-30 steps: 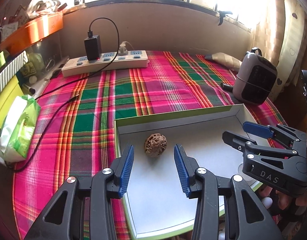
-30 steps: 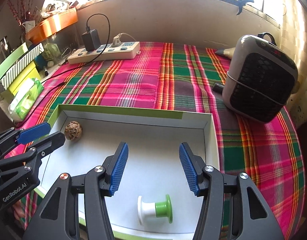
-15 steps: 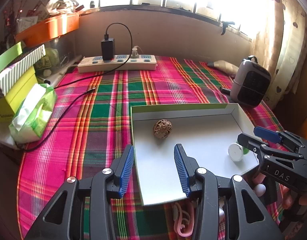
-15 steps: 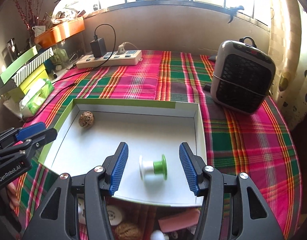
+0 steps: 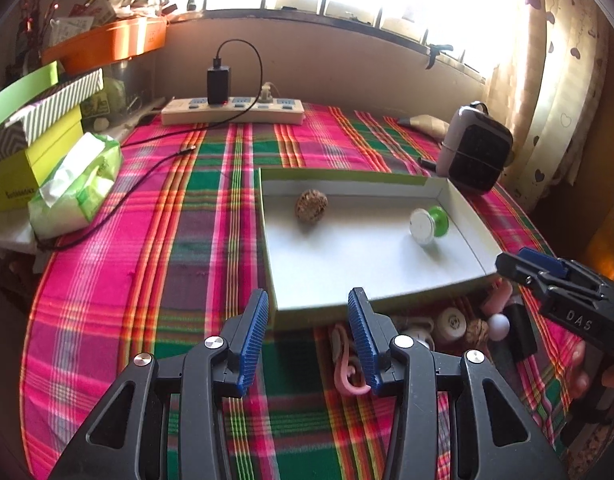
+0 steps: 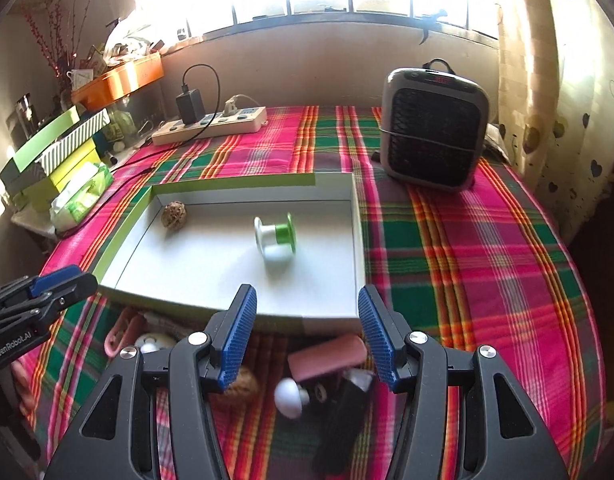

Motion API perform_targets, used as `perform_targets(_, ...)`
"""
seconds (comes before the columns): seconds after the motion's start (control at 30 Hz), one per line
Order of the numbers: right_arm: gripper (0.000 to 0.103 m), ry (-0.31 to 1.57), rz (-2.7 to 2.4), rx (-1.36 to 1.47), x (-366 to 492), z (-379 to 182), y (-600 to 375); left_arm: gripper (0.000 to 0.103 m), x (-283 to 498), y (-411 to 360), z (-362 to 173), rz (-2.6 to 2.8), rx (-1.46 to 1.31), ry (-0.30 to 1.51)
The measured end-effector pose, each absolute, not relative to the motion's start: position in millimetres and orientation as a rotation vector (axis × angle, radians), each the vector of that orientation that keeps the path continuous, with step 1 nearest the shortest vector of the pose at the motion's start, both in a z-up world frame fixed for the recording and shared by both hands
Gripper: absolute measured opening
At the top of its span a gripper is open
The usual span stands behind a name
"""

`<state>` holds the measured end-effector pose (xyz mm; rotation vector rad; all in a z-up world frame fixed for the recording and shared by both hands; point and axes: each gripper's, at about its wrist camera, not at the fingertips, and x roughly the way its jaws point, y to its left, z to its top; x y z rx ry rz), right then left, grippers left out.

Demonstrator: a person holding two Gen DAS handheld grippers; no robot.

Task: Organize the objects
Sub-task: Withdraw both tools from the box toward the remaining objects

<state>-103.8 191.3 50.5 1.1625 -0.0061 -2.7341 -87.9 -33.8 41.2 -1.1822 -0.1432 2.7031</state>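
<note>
A white box tray with green rim (image 5: pixel 267 240) (image 6: pixel 359 248) lies on the plaid cloth. It holds a brown walnut (image 5: pixel 310 211) (image 6: pixel 174 215) and a green-and-white spool (image 5: pixel 428 226) (image 6: pixel 275 238). Loose items lie in front of the tray: a pink clip (image 5: pixel 349 364), a walnut (image 5: pixel 477 331), a white ball (image 6: pixel 289 398), a pink block (image 6: pixel 327 358) and a black item (image 6: pixel 343 420). My left gripper (image 5: pixel 307 332) is open and empty before the tray's near-left corner. My right gripper (image 6: pixel 307 332) is open and empty above the loose items.
A grey heater (image 6: pixel 437 142) stands at the back right. A power strip (image 5: pixel 233 112) with a black charger lies at the back. Boxes (image 5: pixel 31 140) and a tissue pack (image 5: pixel 77 184) sit at the left edge.
Both grippers have pulled back and up from over the tray. The loose items in front of the tray have come into view. Both stay open.
</note>
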Motion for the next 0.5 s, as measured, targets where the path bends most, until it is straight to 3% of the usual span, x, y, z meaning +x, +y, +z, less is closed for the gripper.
perform_targets(0.5,0.054,-0.055,-2.805,1.178,-56.0,38.7,232.8,0.04,-63.5,-33.3,26.7,2.634,-1.194,-0.174)
